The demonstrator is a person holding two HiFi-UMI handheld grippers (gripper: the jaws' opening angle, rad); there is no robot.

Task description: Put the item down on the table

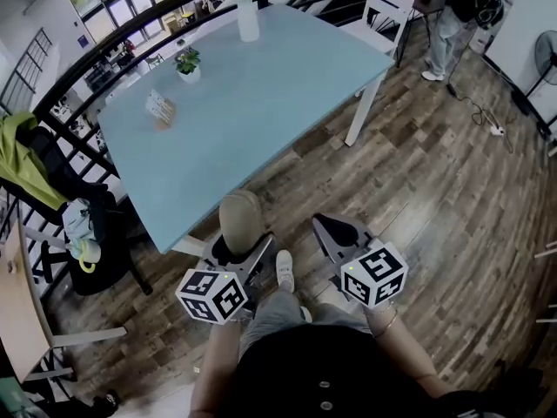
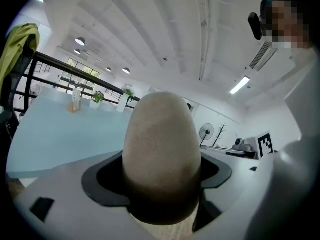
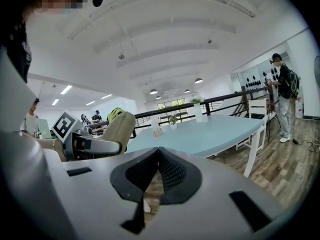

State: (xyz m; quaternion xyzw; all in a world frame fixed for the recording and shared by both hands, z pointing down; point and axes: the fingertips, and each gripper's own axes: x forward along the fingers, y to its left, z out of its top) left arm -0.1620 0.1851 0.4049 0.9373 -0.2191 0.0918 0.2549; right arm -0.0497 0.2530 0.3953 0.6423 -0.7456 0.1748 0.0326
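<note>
**Item:** tan egg-shaped object [image 2: 160, 149], plain matte surface; what it is cannot be told.

**Location:** held in the left gripper [image 1: 238, 249] at the near corner of the pale blue counter [image 1: 261, 103]. It is not resting on the counter.

**Fingers:** the left pair is clamped on the object's broad lower end. The right gripper [image 3: 159, 156] has its fingers pressed together on nothing and is held beside the left one, over the wooden floor [image 1: 418, 190].

**Orientation:** the long axis runs along the left fingers. The narrower rounded end points away from the person, toward the counter and tilted upward.

**Handling note (judgement):** carry it forward over bare counter, short of the card stand [image 1: 160, 109] and potted plant [image 1: 188, 63]. Tip it down so its long side meets the surface, since stood on end it would likely topple and roll. Release only once it is supported, then back straight out.
</note>
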